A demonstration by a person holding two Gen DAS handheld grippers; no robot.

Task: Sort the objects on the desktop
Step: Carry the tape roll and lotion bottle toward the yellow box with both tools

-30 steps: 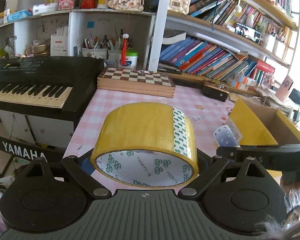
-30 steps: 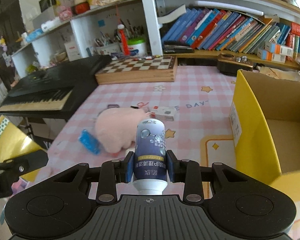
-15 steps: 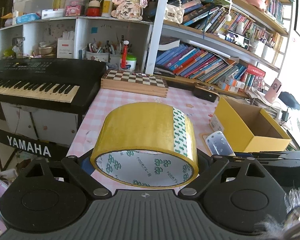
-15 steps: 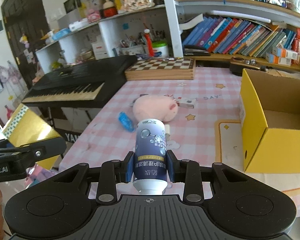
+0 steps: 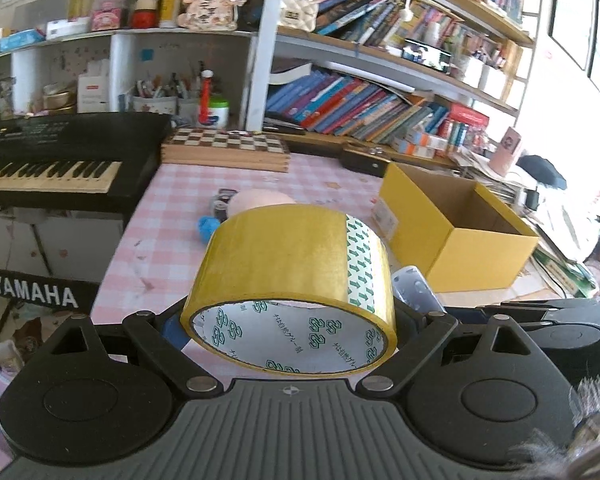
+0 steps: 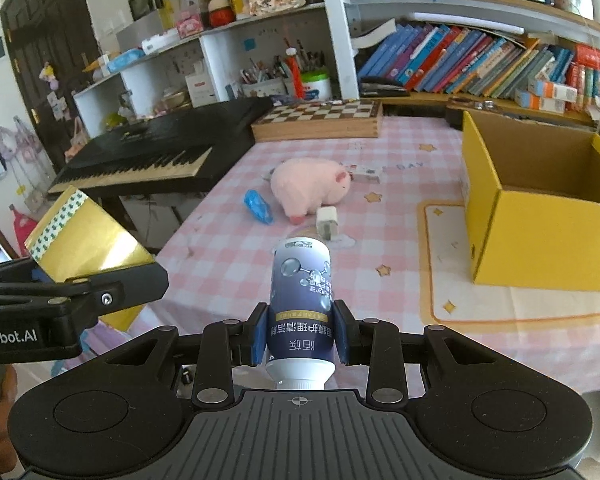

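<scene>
My left gripper point(image 5: 290, 312) is shut on a yellow tape roll point(image 5: 296, 264), held in the air off the table's near edge; the roll also shows in the right wrist view point(image 6: 80, 240). My right gripper point(image 6: 300, 340) is shut on a dark blue bottle with a white cap point(image 6: 302, 300), also held above the near edge. The open yellow cardboard box point(image 6: 540, 220) stands on the table at the right, and shows in the left wrist view point(image 5: 452, 236). On the pink checked tablecloth lie a pink plush pig point(image 6: 308, 188), a blue object point(image 6: 257, 206) and a white charger block point(image 6: 327, 222).
A black Yamaha keyboard point(image 6: 156, 156) stands left of the table. A wooden chessboard box point(image 6: 320, 118) lies at the table's back. A small white box point(image 6: 366, 172) lies behind the pig. Bookshelves point(image 5: 380, 96) line the back wall. A placemat point(image 6: 448, 264) lies by the yellow box.
Both grippers have pulled back and risen from the table, each still holding its object. The table, pig and yellow box now look farther away.
</scene>
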